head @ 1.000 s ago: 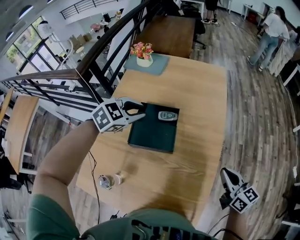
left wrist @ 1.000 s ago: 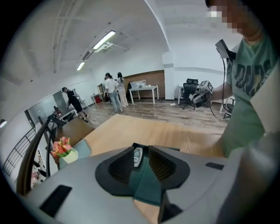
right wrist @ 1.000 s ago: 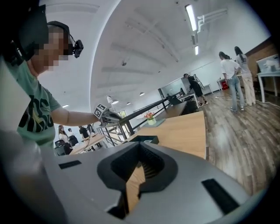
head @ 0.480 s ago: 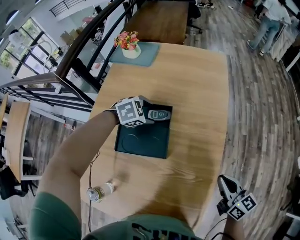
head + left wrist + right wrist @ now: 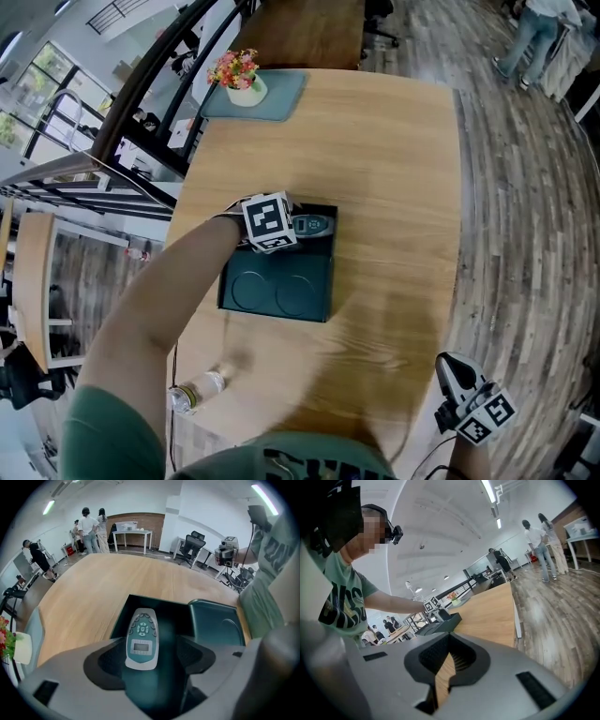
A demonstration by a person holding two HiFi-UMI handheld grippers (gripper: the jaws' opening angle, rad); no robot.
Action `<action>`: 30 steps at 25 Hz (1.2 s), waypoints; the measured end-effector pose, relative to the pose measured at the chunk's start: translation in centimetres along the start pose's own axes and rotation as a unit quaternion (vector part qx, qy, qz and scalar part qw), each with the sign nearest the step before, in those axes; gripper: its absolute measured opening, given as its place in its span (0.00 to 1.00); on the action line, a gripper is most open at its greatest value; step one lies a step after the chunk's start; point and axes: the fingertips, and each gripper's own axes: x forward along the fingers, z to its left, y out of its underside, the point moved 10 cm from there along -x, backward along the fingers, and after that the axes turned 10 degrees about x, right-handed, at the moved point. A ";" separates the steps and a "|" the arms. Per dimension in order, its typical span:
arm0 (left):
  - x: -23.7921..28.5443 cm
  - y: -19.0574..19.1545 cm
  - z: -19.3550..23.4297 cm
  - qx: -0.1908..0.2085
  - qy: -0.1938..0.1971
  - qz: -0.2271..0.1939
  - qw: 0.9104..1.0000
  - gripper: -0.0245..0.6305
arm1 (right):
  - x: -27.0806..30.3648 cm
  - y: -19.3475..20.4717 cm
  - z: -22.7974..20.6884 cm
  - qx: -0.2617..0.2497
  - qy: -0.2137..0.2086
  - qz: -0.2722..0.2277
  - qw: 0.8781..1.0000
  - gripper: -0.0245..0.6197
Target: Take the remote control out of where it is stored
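A grey remote control (image 5: 314, 225) with a small screen lies at the far end of a dark green tray (image 5: 246, 270) on the wooden table. My left gripper (image 5: 291, 231) points steeply down over it. In the left gripper view the remote (image 5: 142, 637) sits between the wide-apart pads (image 5: 104, 660), closer to the left one, with a gap to the right one. The jaws have just been opening and the left gripper (image 5: 150, 657) stands open around the remote. My right gripper (image 5: 457, 367) hangs off the table's near right corner. The right gripper (image 5: 444, 670) is shut and holds nothing.
A flower pot (image 5: 239, 77) stands on a teal mat (image 5: 281, 94) at the table's far left. A plastic bottle (image 5: 192, 394) lies near the front left edge. A black railing (image 5: 141, 103) runs along the left. People (image 5: 539, 28) stand far off on the plank floor.
My left gripper has come down from above the tray's left edge onto the remote's end, tipped steeply downward, and its jaws have spread. The right gripper has sunk a little.
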 end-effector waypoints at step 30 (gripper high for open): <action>-7.1 1.4 -1.3 -0.038 -0.092 -0.082 0.992 0.21 | -1.2 -2.2 4.6 -0.033 0.017 -0.009 0.999 0.05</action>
